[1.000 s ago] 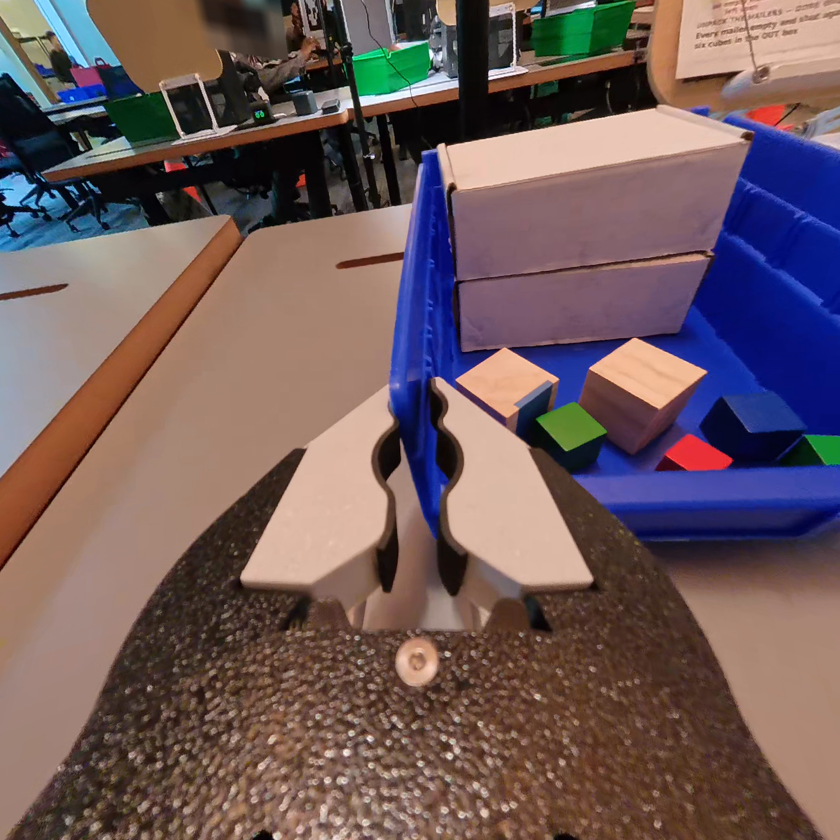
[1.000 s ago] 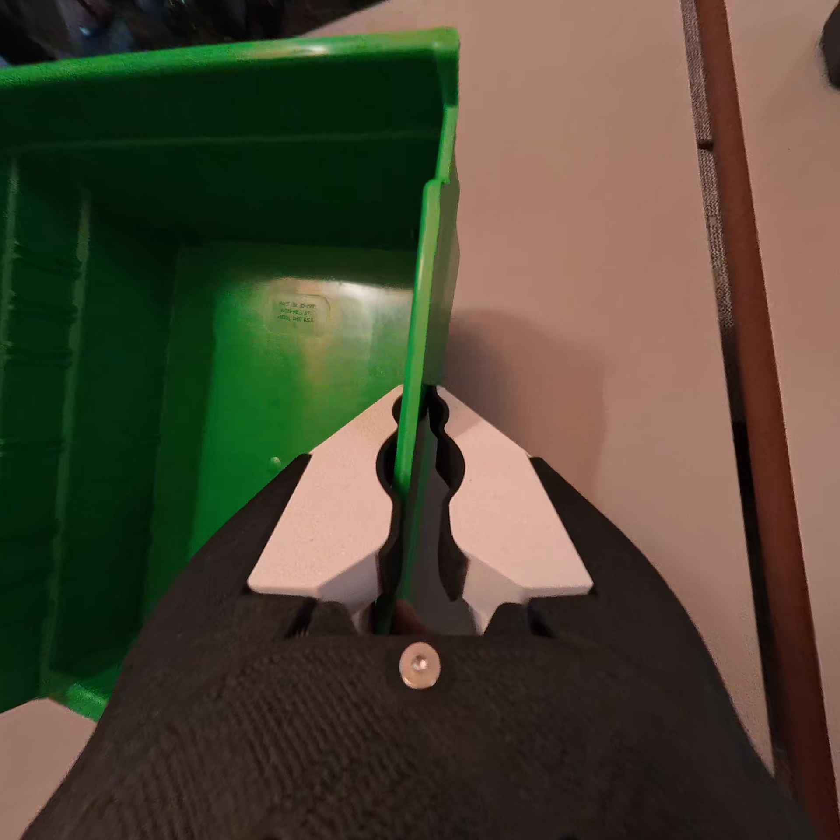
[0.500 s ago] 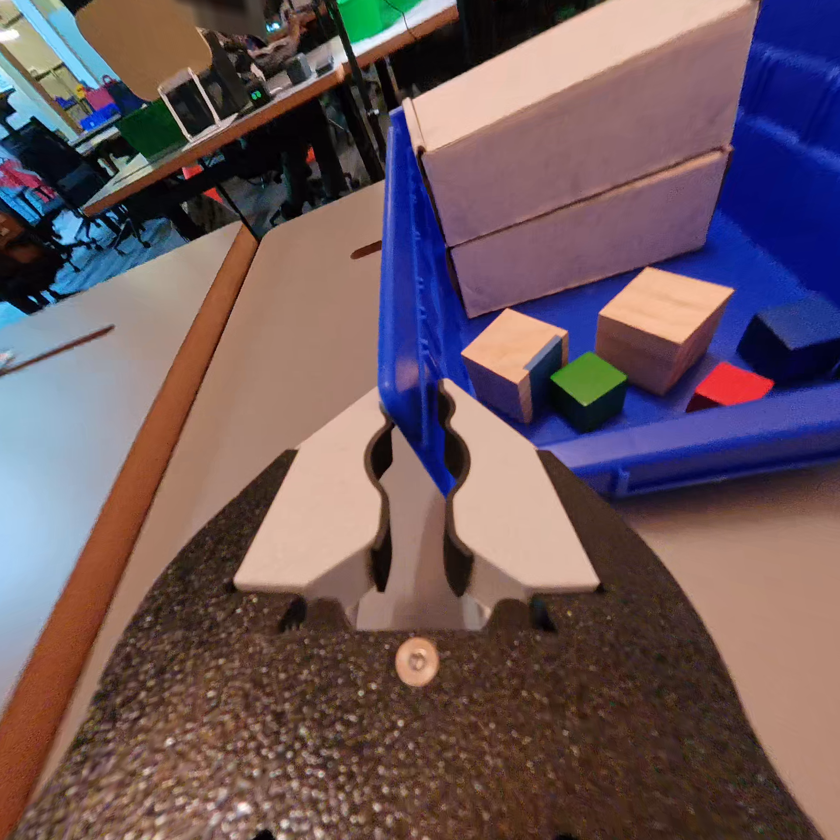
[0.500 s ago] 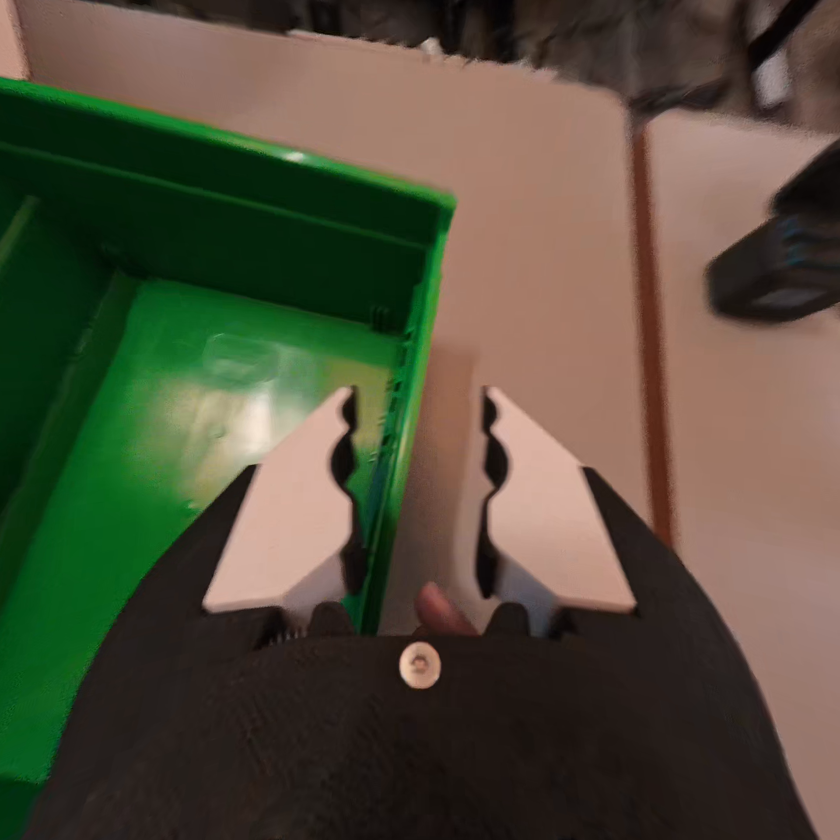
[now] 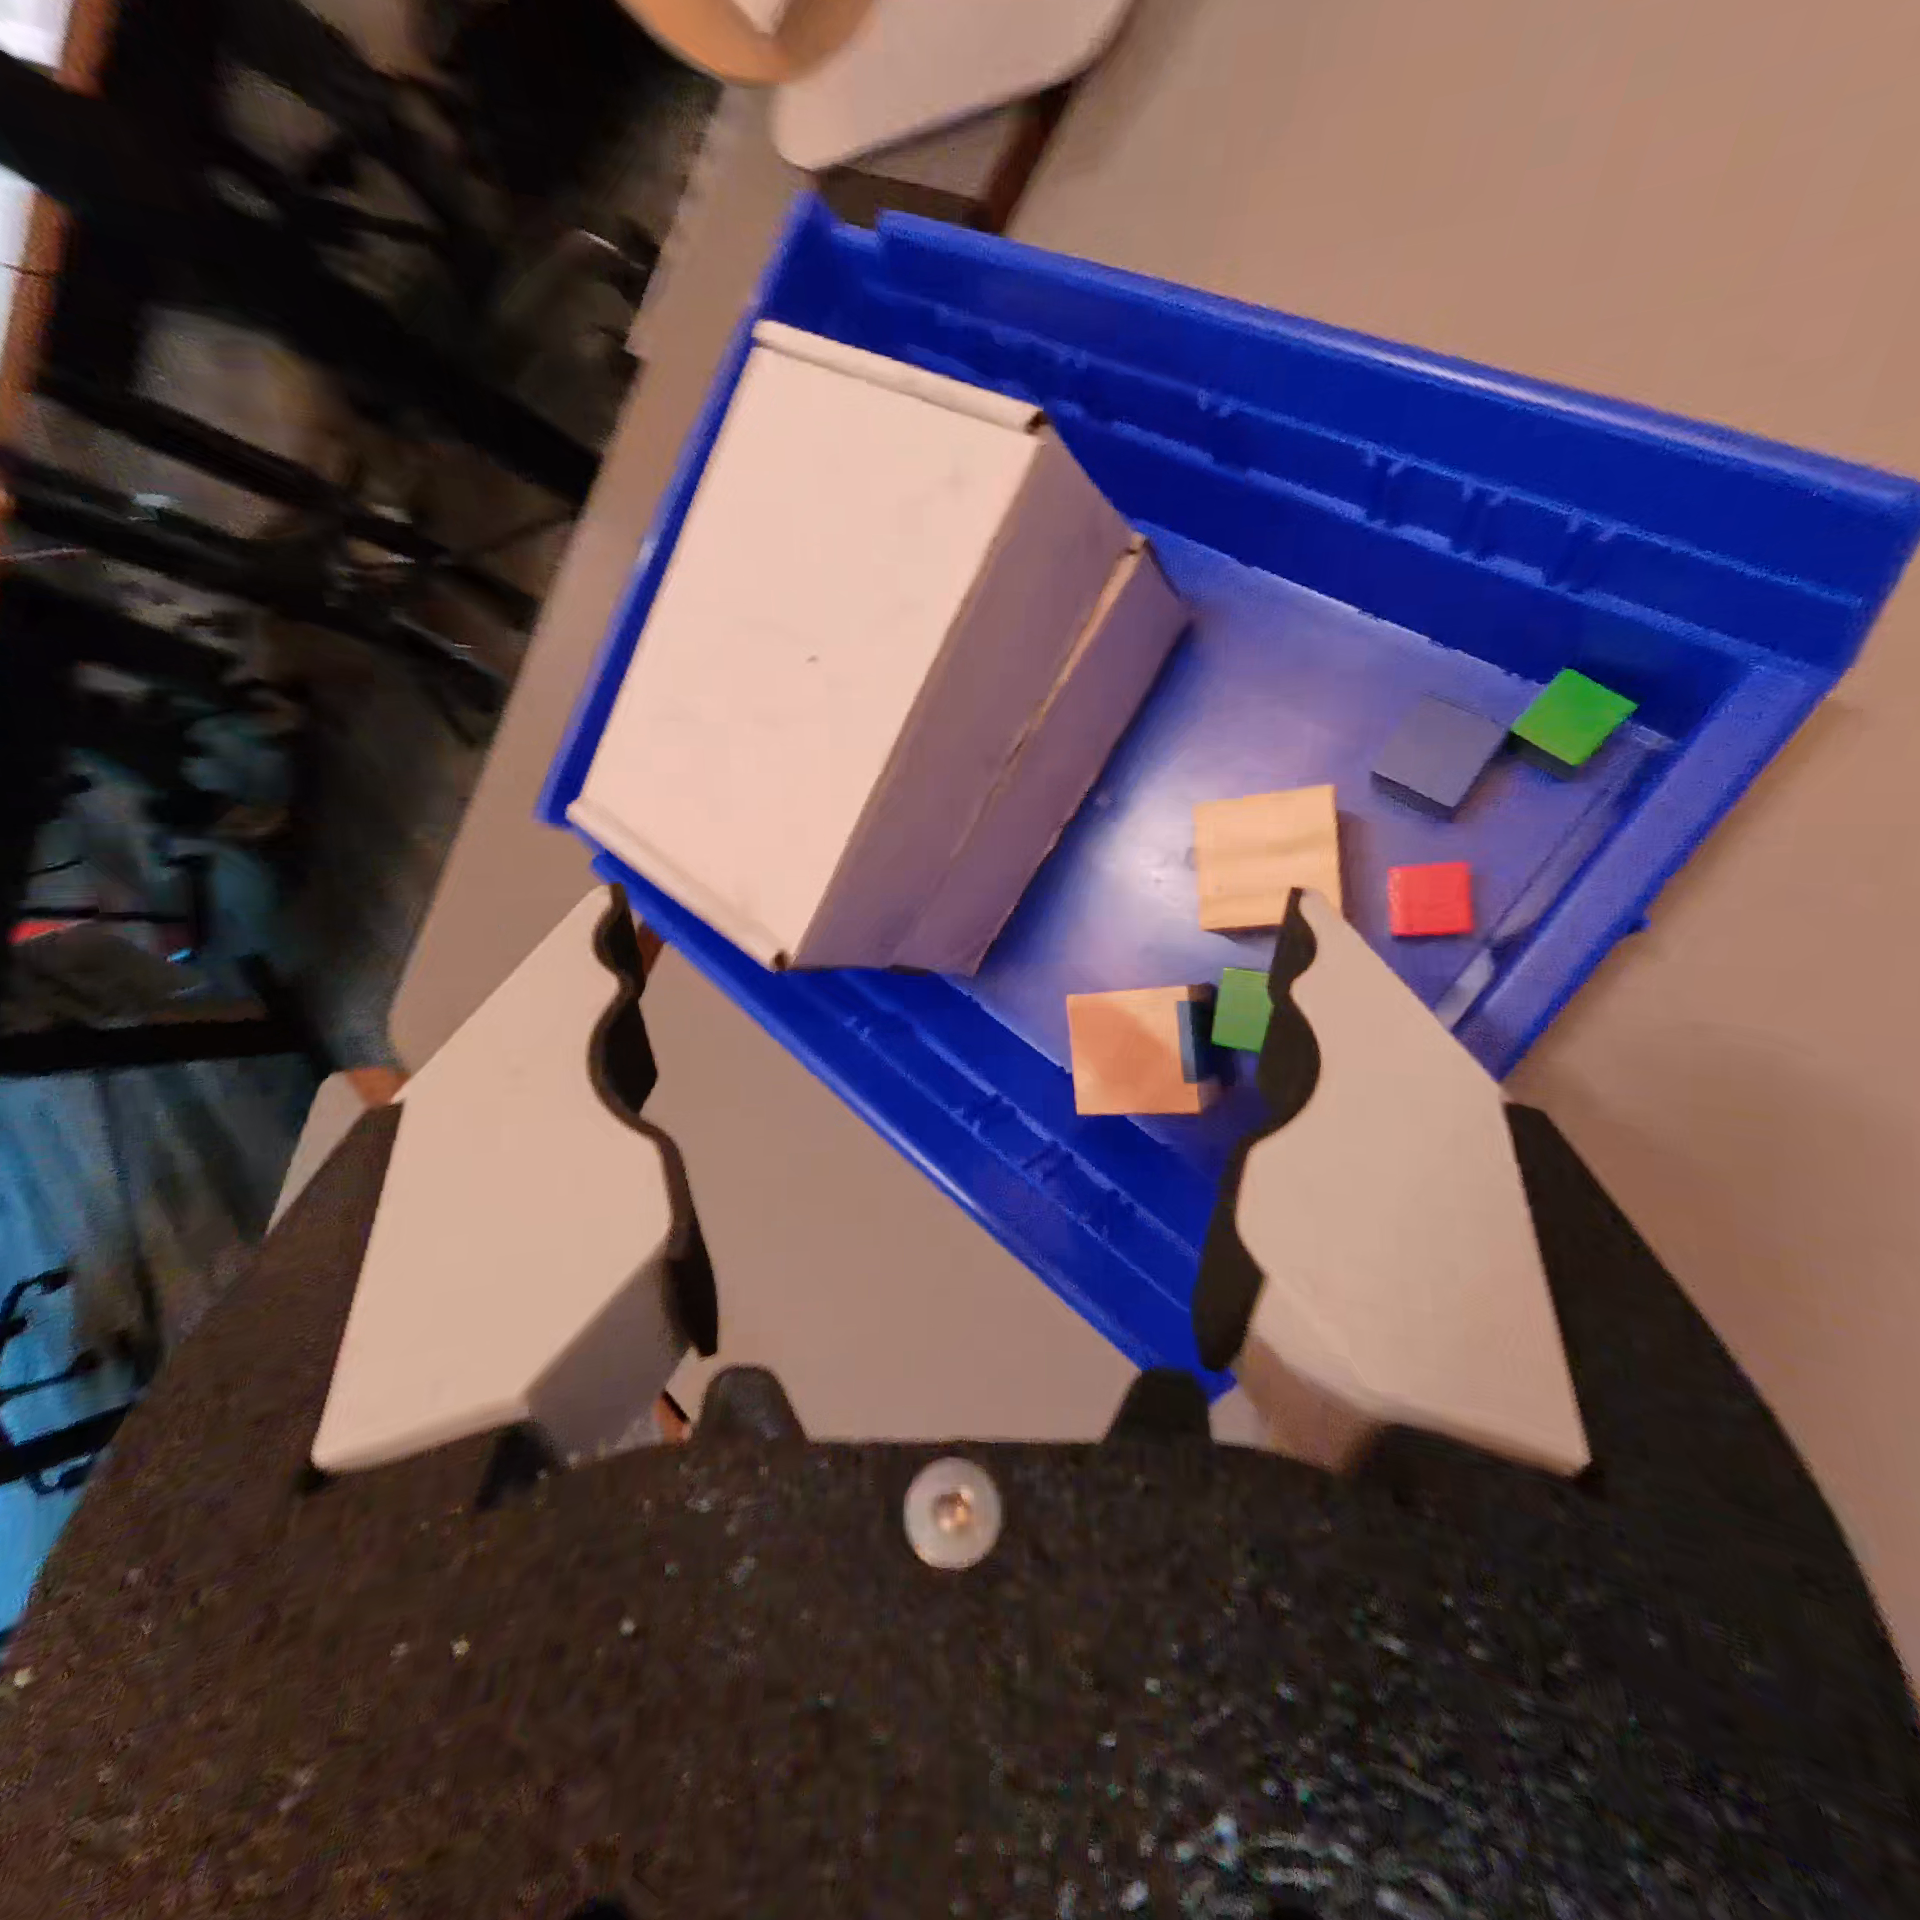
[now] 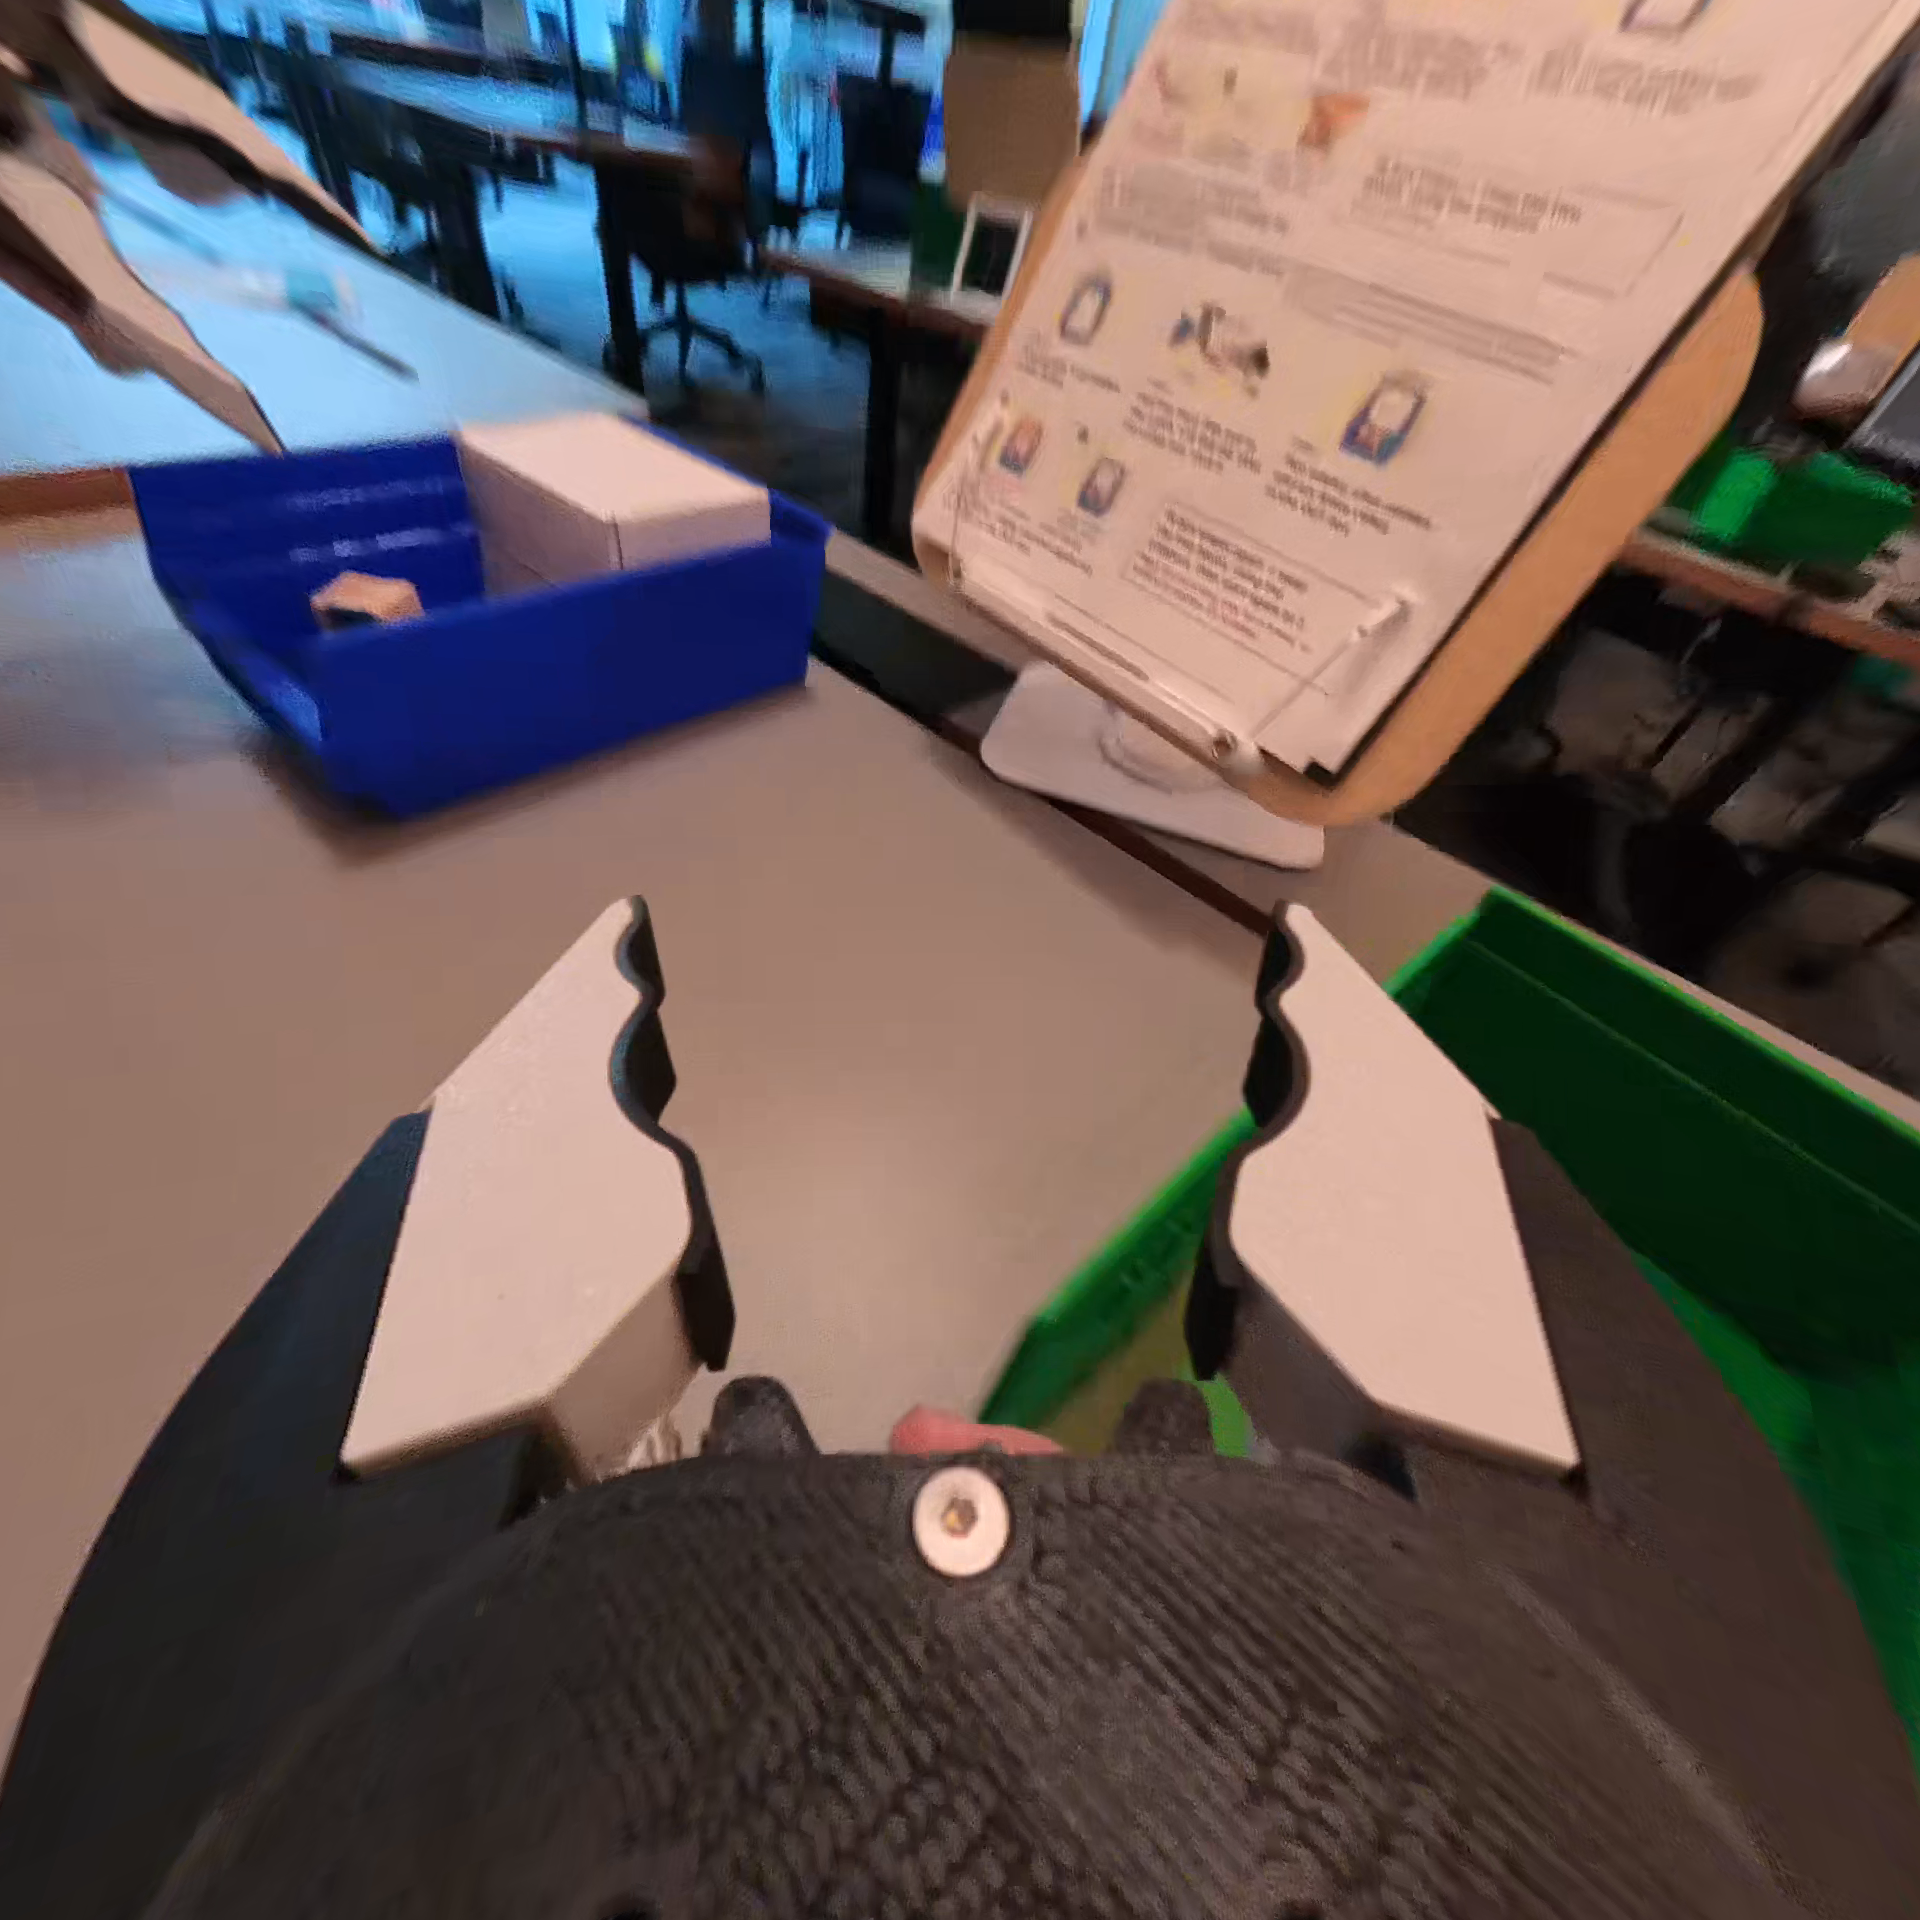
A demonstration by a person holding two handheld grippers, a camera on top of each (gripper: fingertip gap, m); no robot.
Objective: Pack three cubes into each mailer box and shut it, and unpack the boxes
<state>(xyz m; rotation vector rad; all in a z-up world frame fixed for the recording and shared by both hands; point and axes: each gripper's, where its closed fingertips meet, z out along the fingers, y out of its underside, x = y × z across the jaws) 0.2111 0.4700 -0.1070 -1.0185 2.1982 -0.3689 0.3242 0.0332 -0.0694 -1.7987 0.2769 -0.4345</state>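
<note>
Both the left gripper (image 5: 951, 909) and right gripper (image 6: 956, 909) gape wide and empty, the left above the blue bin (image 5: 1351, 416) holding seemingly two stacked mailer boxes (image 5: 831, 644).

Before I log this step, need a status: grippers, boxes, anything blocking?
Left gripper open above blue bin. Right gripper open, empty. Two boxes shut, stacked; cubes loose. Nothing blocking.

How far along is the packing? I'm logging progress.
Nothing is packed: both mailer boxes sit stacked and shut in the blue bin, with cubes loose beside them. The left gripper and right gripper are open and empty. The green bin looks empty.
</note>
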